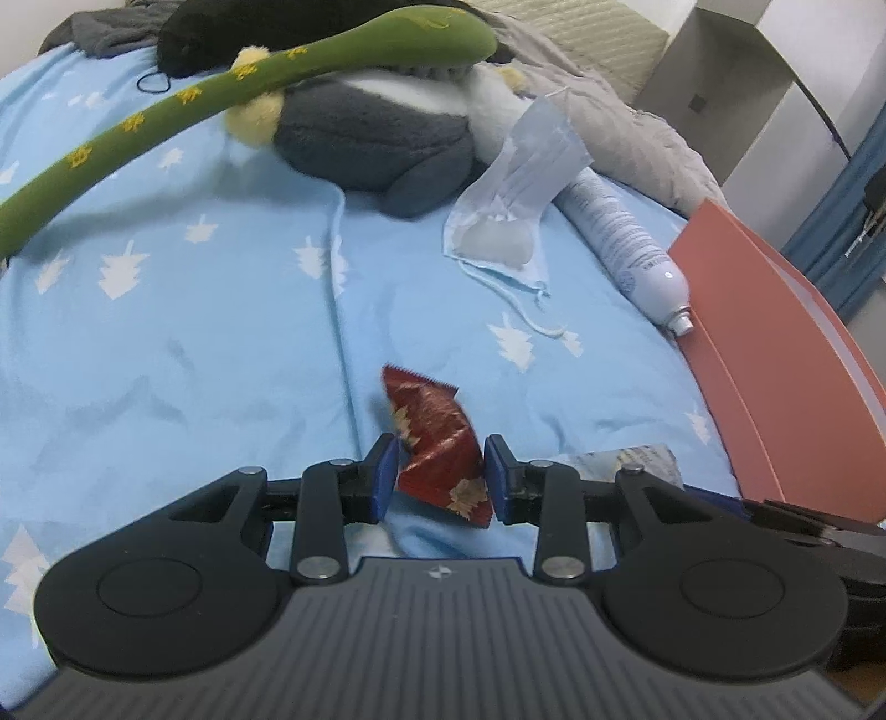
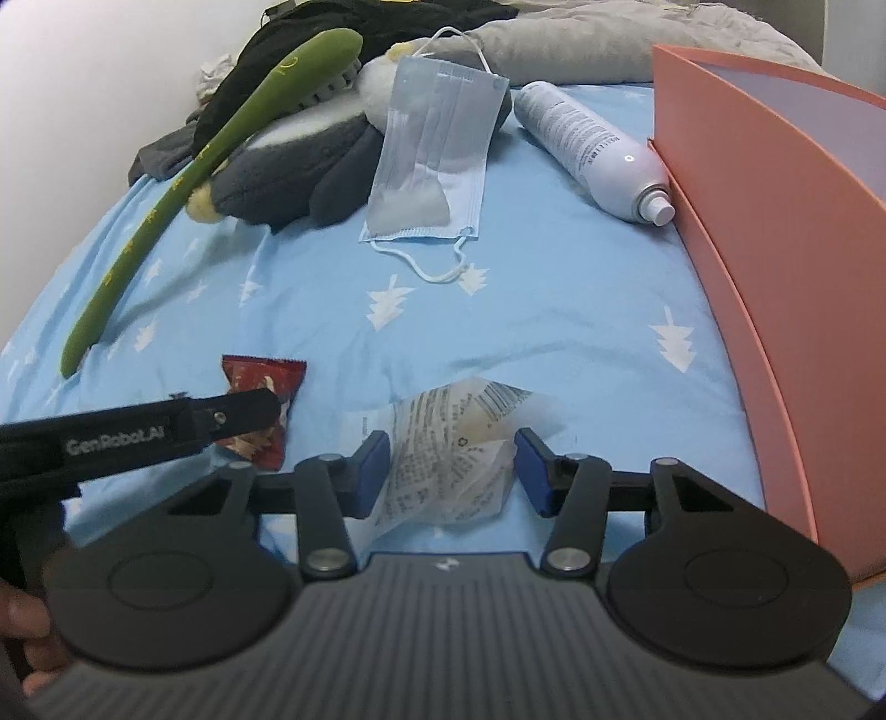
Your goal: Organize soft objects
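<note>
A red snack packet [image 1: 440,443] lies crumpled on the blue bedsheet [image 1: 194,343]. My left gripper [image 1: 441,471] is open with its blue pads on either side of the packet, close to its edges. In the right wrist view one left finger [image 2: 243,410] crosses over that packet [image 2: 266,382]. A clear printed wrapper [image 2: 443,459] lies between the pads of my right gripper [image 2: 449,471], which is open around it. Further back lie a long green plush [image 2: 166,188], a grey plush toy [image 2: 288,171] and a blue face mask [image 2: 432,155].
An orange bin [image 2: 775,249] stands along the right edge of the bed, with a white spray can [image 2: 587,144] lying beside it. Dark clothes [image 1: 249,27] and a grey blanket [image 1: 626,122] are piled at the back. A hand shows at the lower left.
</note>
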The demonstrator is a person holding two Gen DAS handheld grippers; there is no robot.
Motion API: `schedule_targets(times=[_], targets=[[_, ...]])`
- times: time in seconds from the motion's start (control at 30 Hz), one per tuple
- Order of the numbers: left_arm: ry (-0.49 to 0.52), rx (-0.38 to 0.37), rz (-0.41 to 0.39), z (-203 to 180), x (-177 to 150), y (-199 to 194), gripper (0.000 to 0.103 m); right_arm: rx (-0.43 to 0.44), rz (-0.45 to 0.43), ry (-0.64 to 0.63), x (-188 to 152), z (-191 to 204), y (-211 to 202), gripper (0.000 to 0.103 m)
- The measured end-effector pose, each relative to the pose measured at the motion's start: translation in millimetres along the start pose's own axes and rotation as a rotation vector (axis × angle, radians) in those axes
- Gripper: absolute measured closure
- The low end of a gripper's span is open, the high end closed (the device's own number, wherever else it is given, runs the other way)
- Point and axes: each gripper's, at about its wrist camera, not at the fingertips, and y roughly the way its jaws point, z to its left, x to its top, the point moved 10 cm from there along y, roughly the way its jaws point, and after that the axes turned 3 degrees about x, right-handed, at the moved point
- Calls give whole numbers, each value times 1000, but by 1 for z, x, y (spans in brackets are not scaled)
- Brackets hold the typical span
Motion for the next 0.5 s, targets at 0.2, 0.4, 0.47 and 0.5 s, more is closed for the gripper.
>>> schedule_targets(times=[0.2, 0.4, 0.47, 0.5], targets=[[7, 4, -12, -1, 0, 2, 70, 1, 10, -17, 1, 1, -1, 56], [17, 26, -25, -3, 3, -9, 73, -1, 7, 4, 5, 0, -7, 57], [18, 24, -28, -4, 5, -14, 73, 1, 3, 7, 5, -1, -11, 57], [20, 20, -28, -5, 5, -17, 73, -1, -1, 8, 5, -1, -14, 57]])
